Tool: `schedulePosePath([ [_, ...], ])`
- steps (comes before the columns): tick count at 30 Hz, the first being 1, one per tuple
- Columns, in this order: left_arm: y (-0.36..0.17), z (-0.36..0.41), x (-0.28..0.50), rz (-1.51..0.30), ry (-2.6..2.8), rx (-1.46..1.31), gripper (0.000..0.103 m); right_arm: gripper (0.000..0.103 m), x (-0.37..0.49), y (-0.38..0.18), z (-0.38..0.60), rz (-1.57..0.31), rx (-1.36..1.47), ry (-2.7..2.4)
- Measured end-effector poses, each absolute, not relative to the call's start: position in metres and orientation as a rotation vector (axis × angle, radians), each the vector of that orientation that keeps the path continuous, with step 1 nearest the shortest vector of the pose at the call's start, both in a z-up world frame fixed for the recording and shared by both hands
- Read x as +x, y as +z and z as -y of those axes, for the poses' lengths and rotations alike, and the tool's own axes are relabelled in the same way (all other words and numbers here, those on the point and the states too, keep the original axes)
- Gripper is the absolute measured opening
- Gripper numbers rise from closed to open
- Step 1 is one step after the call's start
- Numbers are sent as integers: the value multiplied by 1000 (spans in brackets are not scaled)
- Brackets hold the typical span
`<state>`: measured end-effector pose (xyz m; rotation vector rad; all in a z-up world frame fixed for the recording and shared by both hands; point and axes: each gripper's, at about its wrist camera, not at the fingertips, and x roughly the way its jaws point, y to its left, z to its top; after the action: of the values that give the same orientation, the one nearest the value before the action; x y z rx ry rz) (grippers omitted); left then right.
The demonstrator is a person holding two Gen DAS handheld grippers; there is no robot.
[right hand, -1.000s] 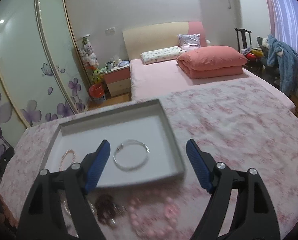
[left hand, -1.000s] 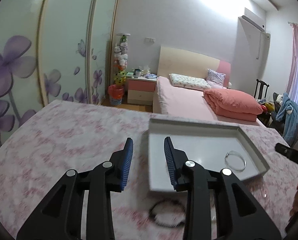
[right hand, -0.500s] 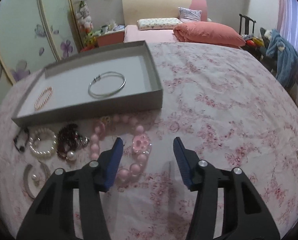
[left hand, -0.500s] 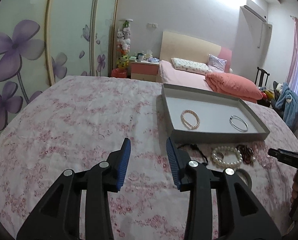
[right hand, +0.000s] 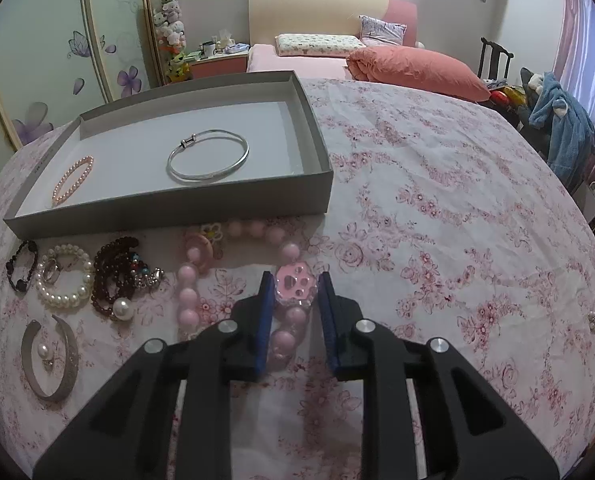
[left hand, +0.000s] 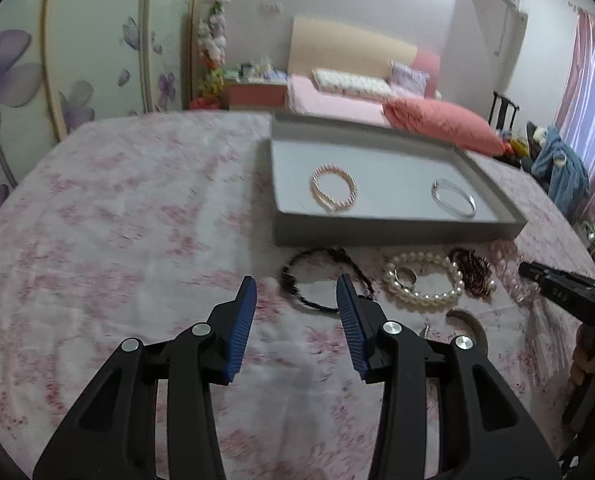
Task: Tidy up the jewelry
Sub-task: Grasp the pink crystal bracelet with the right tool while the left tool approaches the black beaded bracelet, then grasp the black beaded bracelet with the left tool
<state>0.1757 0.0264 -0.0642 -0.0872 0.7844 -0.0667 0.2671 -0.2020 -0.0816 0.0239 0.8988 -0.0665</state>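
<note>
The right gripper [right hand: 295, 286] is nearer, its closing fingers [right hand: 266, 304] flanking the pink bead necklace [right hand: 285, 292] on the worktop, its paw charm between them, strand running toward the camera.

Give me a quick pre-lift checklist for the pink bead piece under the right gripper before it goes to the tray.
1. Right gripper straddles the pink bead necklace at its paw charm: ok.
2. Grip secure: cannot tell; the jaws are closing, contact unclear.
3. Necklace strand clear of the dark bead bracelet: ok; apart.
4. Free room in the grey tray: ok; only the silver bangle and the small pink bracelet lie inside.
5. Left gripper out of the way: ok; it is opening over the black bracelet, holding nothing.
</note>
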Motion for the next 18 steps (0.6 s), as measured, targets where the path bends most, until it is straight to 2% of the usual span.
schedulePosePath([
  [4, -77, -18, 194, -848, -59, -104, 34, 23, 267, -82, 203, -899, 28, -64],
  [8, -82, -15, 200, -876, -67, -86, 12, 23, 267, -82, 203, -899, 30, -64],
  [9, -83, -15, 199, -882, -75, -67, 10, 23, 267, -82, 203, -899, 30, -63],
  [18, -81, -28, 191, -885, -76, -49, 10, 24, 267, -82, 203, -900, 30, -63],
])
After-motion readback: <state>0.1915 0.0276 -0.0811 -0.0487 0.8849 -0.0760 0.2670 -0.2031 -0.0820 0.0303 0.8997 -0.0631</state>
